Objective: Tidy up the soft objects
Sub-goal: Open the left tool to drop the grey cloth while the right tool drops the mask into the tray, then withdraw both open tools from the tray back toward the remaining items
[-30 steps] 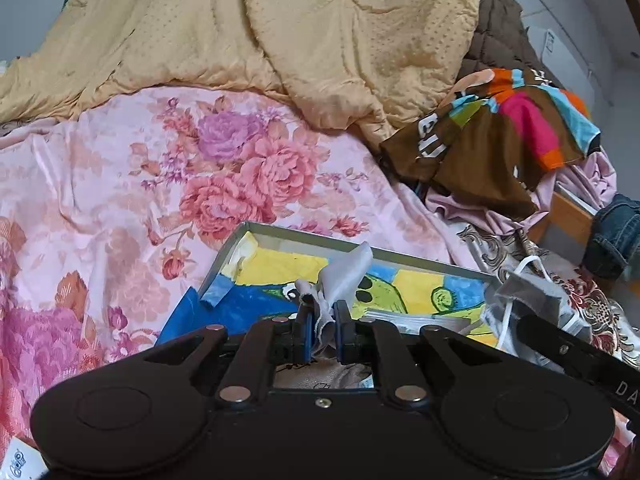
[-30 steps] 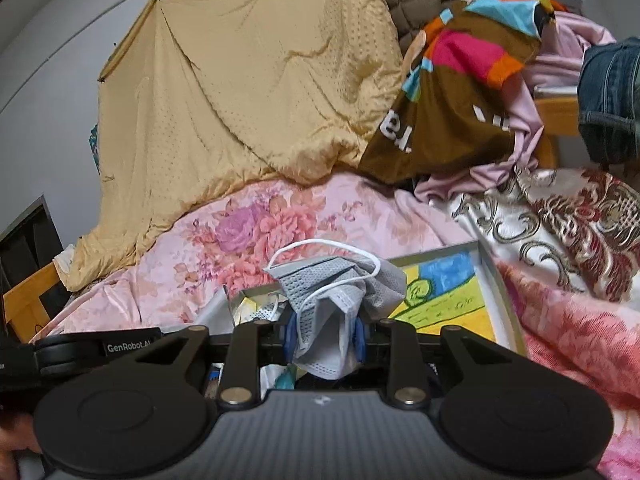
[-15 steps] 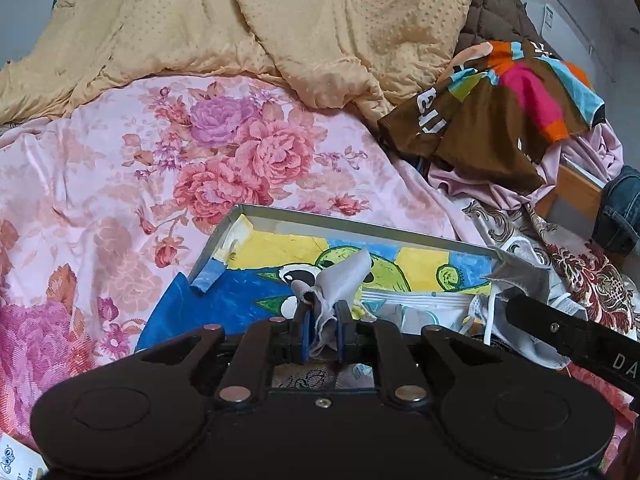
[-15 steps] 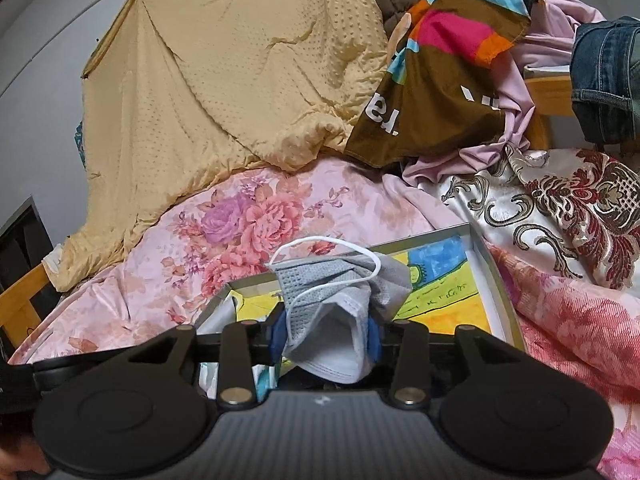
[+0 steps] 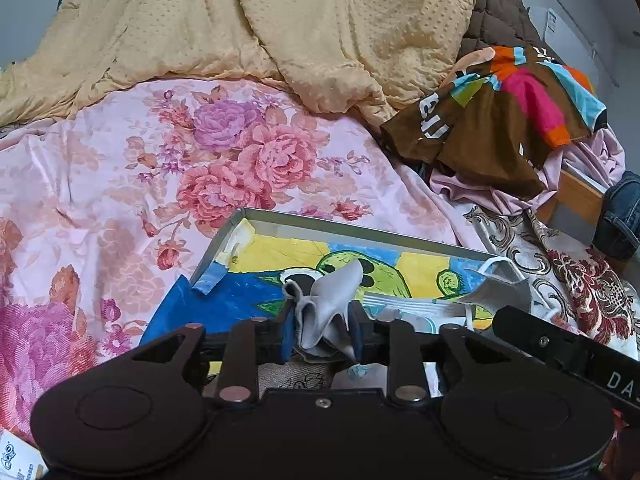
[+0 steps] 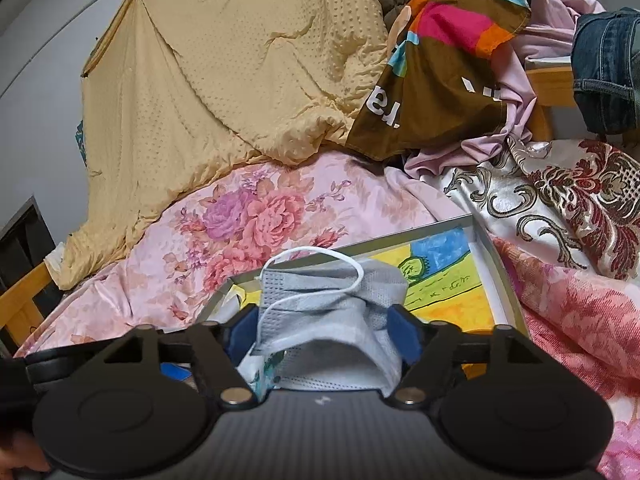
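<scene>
A shallow grey-rimmed tray (image 5: 352, 232) with a yellow, blue and green picture on its floor lies on the floral bed; it also shows in the right wrist view (image 6: 496, 276). My left gripper (image 5: 322, 326) has its jaws parted around a crumpled grey cloth (image 5: 332, 300) over the tray's near side. My right gripper (image 6: 324, 330) is open wide, and a grey face mask (image 6: 332, 300) with white ear loops rests loosely between its fingers over the tray. The mask (image 5: 496, 292) and the right gripper's body show at the right of the left wrist view.
A pink floral bedsheet (image 5: 160, 184) covers the bed. A tan blanket (image 5: 280, 20) is heaped at the back. A brown multicoloured garment (image 5: 500, 120), pink cloth and jeans (image 6: 604, 68) lie at the right, on a red-and-cream patterned cover (image 6: 560, 192).
Both grippers have opened: the left jaws spread apart around the grey cloth, the right jaws spread wide and the mask has slackened between them. Both have sunk toward the tray.
</scene>
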A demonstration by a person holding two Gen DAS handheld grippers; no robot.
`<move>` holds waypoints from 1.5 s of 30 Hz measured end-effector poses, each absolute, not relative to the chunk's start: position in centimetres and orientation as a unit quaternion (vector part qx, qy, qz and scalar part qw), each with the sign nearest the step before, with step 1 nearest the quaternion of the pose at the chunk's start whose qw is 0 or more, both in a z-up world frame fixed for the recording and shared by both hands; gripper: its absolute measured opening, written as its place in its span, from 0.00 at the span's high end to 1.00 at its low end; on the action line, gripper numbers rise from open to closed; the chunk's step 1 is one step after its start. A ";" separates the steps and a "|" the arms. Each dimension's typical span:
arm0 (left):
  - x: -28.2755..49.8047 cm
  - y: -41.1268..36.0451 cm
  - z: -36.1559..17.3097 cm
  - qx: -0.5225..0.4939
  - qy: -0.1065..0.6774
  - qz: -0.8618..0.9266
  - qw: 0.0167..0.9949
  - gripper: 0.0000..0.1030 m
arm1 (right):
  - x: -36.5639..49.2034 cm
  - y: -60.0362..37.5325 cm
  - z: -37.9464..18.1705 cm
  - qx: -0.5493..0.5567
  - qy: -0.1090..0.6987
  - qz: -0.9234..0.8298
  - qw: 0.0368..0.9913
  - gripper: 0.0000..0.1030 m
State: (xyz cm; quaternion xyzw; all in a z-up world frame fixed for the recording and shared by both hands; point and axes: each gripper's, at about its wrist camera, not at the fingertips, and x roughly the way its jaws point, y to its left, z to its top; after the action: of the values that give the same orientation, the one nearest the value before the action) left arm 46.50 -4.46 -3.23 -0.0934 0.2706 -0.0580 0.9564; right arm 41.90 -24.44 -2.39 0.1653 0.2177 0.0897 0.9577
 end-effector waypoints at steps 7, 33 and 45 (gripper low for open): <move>46.1 -3.9 -3.2 -0.099 0.270 -0.054 0.956 0.51 | 41.7 -24.7 -2.1 0.165 0.216 0.089 0.958 0.17; 41.7 -2.2 0.9 -0.110 0.237 -0.046 0.964 0.20 | 38.1 -25.4 2.1 0.153 0.175 0.069 0.970 0.02; 36.4 -1.5 5.1 -0.110 0.199 -0.056 0.972 0.11 | 32.1 -25.0 6.0 0.135 0.135 0.061 0.980 0.00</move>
State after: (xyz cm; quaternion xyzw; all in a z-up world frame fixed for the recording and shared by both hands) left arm 36.37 -1.51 5.14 -0.1096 0.1991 -0.0561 0.9722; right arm 32.09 -25.00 5.98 0.1350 0.1346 0.0615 0.9797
